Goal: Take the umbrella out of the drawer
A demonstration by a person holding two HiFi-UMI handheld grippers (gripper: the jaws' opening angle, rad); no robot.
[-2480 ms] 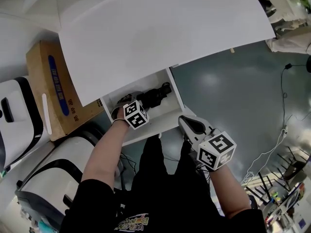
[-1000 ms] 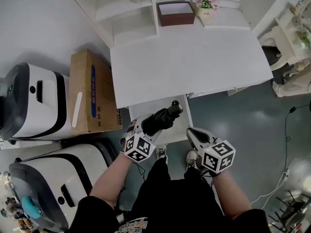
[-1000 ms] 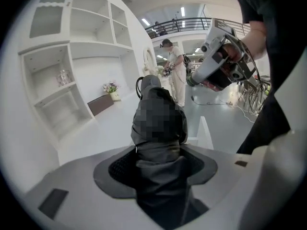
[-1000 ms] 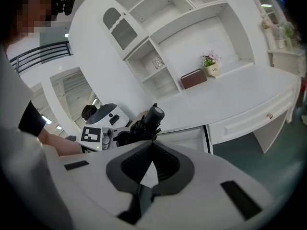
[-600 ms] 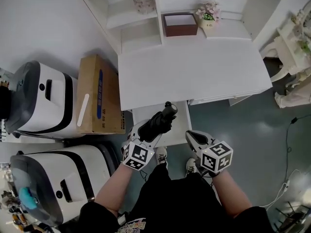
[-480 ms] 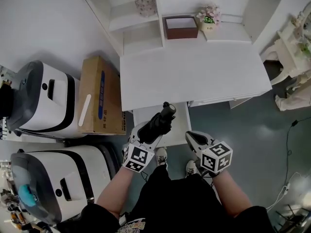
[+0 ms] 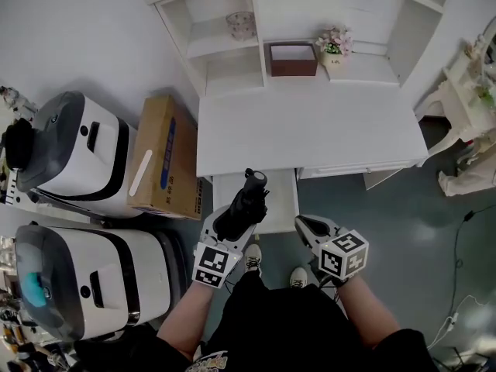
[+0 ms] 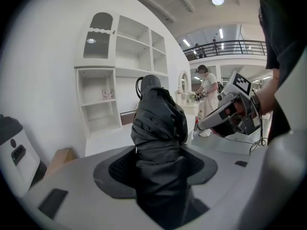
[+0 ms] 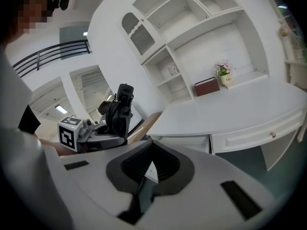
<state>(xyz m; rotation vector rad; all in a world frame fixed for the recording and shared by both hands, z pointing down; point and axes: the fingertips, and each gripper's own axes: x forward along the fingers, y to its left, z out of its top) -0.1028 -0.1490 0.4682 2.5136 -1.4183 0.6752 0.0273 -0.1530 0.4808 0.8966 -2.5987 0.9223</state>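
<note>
A black folded umbrella (image 7: 246, 200) stands tilted above the open white drawer (image 7: 280, 201), its handle end pointing toward the desk. My left gripper (image 7: 229, 225) is shut on its fabric body; in the left gripper view the umbrella (image 8: 158, 128) fills the space between the jaws. My right gripper (image 7: 304, 223) hovers to the right of the drawer's front, its jaws together and holding nothing. Seen from the right gripper view, the right gripper (image 9: 149, 169) points at the desk, and the left gripper (image 9: 98, 131) carries the umbrella (image 9: 120, 110) at the left.
The white desk top (image 7: 310, 126) overhangs the drawer. Its shelves hold a brown box (image 7: 293, 59), a flower pot (image 7: 335, 43) and a glass bowl (image 7: 242, 25). A cardboard box (image 7: 167, 157) and two white machines (image 7: 77, 153) stand left. Grey floor lies right.
My left gripper took the umbrella in the drawer and has lifted it up and out, turning it more upright. The right gripper rose slightly. The head view pulled back, showing the shelves.
</note>
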